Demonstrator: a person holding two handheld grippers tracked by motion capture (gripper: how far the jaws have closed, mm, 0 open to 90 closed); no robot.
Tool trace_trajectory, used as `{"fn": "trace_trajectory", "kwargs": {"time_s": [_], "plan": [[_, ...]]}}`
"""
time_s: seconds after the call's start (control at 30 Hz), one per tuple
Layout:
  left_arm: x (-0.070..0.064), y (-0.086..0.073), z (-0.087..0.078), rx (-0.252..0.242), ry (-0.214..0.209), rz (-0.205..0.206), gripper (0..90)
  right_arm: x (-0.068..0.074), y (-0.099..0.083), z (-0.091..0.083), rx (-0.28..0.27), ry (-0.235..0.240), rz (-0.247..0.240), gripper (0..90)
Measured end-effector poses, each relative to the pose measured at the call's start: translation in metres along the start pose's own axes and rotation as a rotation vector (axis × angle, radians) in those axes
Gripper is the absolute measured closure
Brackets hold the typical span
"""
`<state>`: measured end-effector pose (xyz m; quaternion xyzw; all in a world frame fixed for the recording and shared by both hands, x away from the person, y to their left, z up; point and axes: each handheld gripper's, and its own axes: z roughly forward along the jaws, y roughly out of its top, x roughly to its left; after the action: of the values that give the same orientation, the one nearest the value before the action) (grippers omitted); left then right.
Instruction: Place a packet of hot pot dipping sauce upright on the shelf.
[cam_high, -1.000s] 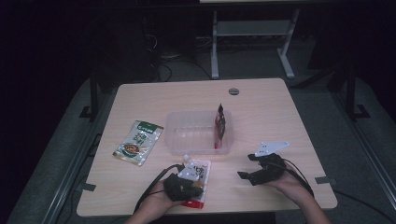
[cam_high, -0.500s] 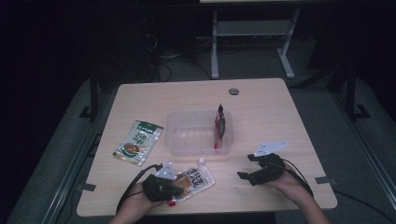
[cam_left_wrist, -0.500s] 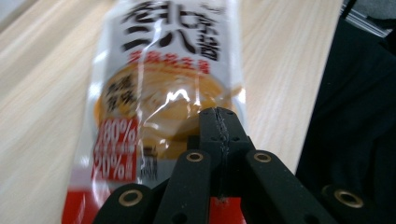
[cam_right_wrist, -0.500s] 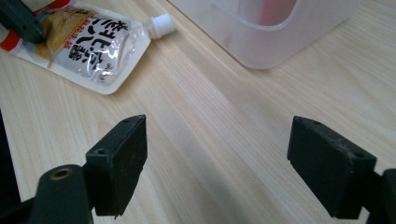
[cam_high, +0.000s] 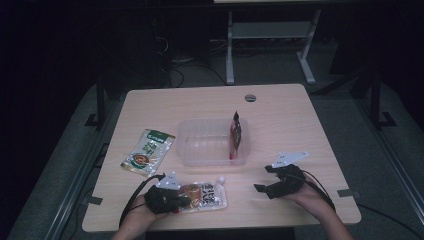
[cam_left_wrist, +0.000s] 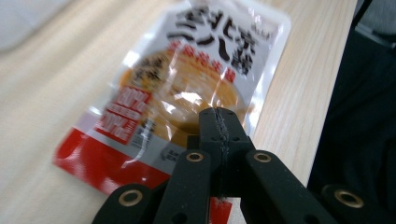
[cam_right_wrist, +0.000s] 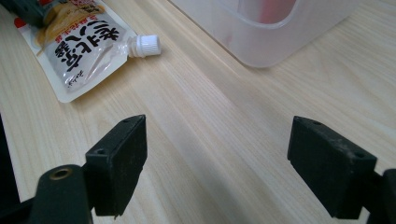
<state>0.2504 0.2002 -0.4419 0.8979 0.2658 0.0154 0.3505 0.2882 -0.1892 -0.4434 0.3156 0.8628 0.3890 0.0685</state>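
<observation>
A flat spouted pouch (cam_high: 202, 196) was seen lying on the tabletop (cam_high: 280, 112) near its front edge, held at its left end by the left tool (cam_high: 172, 199), whose jaws were pressed together over the pouch's red bottom corner in the left gripper view. The pouch (cam_left_wrist: 187, 79) was made of glossy, crinkled film that caught the light; its upper part was white with large black brush-style characters that could not be read, an orange picture of food was printed in the middle, and a red label with white writing, too blurred to read, was set beside a red band at the bottom. A small white ribbed screw cap (cam_right_wrist: 145, 44) was fixed at one top corner, pointing towards a clear plastic tub (cam_high: 212, 142).

The tub was rectangular, with rounded corners and thin translucent walls, and a dark red packet (cam_high: 236, 135) was stood upright inside it against its right wall. A green and white sachet (cam_high: 148, 151) showing a bowl of food was laid flat to the left of the tub, well apart from the pouch. The tabletop was of pale wood grain.

The right tool (cam_high: 270, 179) was rested on the tabletop to the right of the pouch, its jaws spread wide with nothing between them.
</observation>
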Motion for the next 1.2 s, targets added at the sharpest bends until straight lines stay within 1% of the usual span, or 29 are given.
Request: {"fn": "trace_trajectory", "kwargs": {"time_s": [0.03, 0.07, 0.1, 0.13, 0.17, 0.23, 0.3, 0.33, 0.37, 0.43, 0.47, 0.5, 0.6, 0.67, 0.7, 0.73, 0.8, 0.87, 0.9, 0.93, 1.03, 1.07, 1.1, 1.13, 1.17, 1.2], "plan": [[0.006, -0.001, -0.009, -0.003, 0.050, 0.004, 89.8, 0.000, 0.000, 0.000, -0.001, 0.002, -0.003, 19.5], [0.010, -0.003, -0.013, -0.001, 0.070, -0.006, 89.8, 0.000, 0.000, 0.000, -0.001, 0.002, -0.004, 19.5], [0.015, -0.006, -0.017, -0.005, 0.083, -0.023, 89.8, 0.000, -0.001, 0.000, 0.001, 0.002, -0.003, 19.5], [0.015, -0.006, -0.017, -0.005, 0.083, -0.023, 89.8, 0.000, -0.001, 0.000, 0.001, 0.002, -0.003, 19.5], [0.023, -0.012, -0.024, 0.006, 0.112, -0.046, 89.8, 0.000, -0.001, 0.000, 0.004, 0.003, -0.003, 19.5], [0.028, -0.018, -0.027, 0.015, 0.121, -0.089, 89.8, 0.000, -0.001, 0.001, 0.007, 0.002, -0.004, 19.5], [0.029, -0.023, -0.027, 0.040, 0.124, -0.109, 89.9, 0.000, -0.001, 0.001, 0.006, 0.002, -0.004, 19.5], [0.029, -0.023, -0.025, 0.045, 0.125, -0.117, 89.8, 0.000, -0.001, 0.001, 0.006, 0.001, -0.003, 19.5], [0.028, -0.023, -0.023, 0.057, 0.122, -0.119, 89.8, -0.001, -0.001, 0.001, 0.006, -0.001, -0.003, 19.6], [0.026, -0.021, -0.018, 0.070, 0.117, -0.103, 89.8, 0.000, 0.000, 0.001, 0.005, 0.000, -0.004, 19.5], [0.026, -0.021, -0.018, 0.070, 0.117, -0.103, 89.8, 0.000, 0.000, 0.001, 0.005, 0.000, -0.004, 19.5], [0.024, -0.019, -0.014, 0.071, 0.110, -0.094, 89.8, 0.000, 0.000, 0.001, 0.004, 0.000, -0.006, 19.6], [0.019, -0.012, -0.008, 0.054, 0.101, -0.071, 89.8, 0.001, 0.000, 0.000, 0.007, 0.003, 0.000, 19.5], [0.018, -0.010, -0.007, 0.053, 0.093, -0.068, 89.8, 0.000, 0.000, 0.001, 0.004, 0.003, -0.007, 19.5], [0.016, -0.007, -0.002, 0.058, 0.089, -0.052, 89.8, 0.000, 0.000, 0.001, 0.005, 0.004, -0.008, 19.5], [0.016, -0.007, -0.002, 0.058, 0.089, -0.052, 89.8, 0.000, 0.000, 0.001, 0.005, 0.004, -0.008, 19.5], [0.014, -0.003, 0.006, 0.058, 0.077, -0.040, 89.8, 0.000, 0.000, 0.001, 0.007, 0.007, -0.002, 19.5], [0.013, -0.001, 0.008, 0.054, 0.075, -0.032, 89.8, 0.001, 0.000, 0.002, 0.011, 0.014, 0.001, 19.6], [0.011, 0.004, 0.013, 0.060, 0.077, -0.012, 89.8, 0.002, 0.000, 0.002, 0.013, 0.015, 0.000, 19.5], [0.011, 0.004, 0.013, 0.060, 0.077, -0.012, 89.8, 0.002, 0.000, 0.002, 0.013, 0.015, 0.000, 19.5], [0.009, 0.009, 0.018, 0.069, 0.081, 0.020, 89.8, 0.004, 0.002, 0.004, 0.017, 0.043, 0.016, 18.8], [0.009, 0.010, 0.017, 0.066, 0.079, 0.020, 89.8, 0.004, 0.003, 0.004, 0.017, 0.047, 0.016, 17.9], [0.010, 0.011, 0.016, 0.050, 0.074, 0.016, 89.7, 0.005, 0.003, 0.004, 0.016, 0.056, 0.019, 17.7], [0.010, 0.011, 0.016, 0.050, 0.074, 0.016, 89.5, 0.005, 0.004, 0.004, 0.017, 0.068, 0.020, 16.6], [0.011, 0.015, 0.015, 0.024, 0.062, 0.006, 89.0, 0.006, 0.004, 0.004, 0.018, 0.078, 0.025, 16.0], [0.011, 0.015, 0.015, 0.024, 0.062, 0.006, 89.0, 0.006, 0.004, 0.004, 0.018, 0.078, 0.025, 16.0]]}}
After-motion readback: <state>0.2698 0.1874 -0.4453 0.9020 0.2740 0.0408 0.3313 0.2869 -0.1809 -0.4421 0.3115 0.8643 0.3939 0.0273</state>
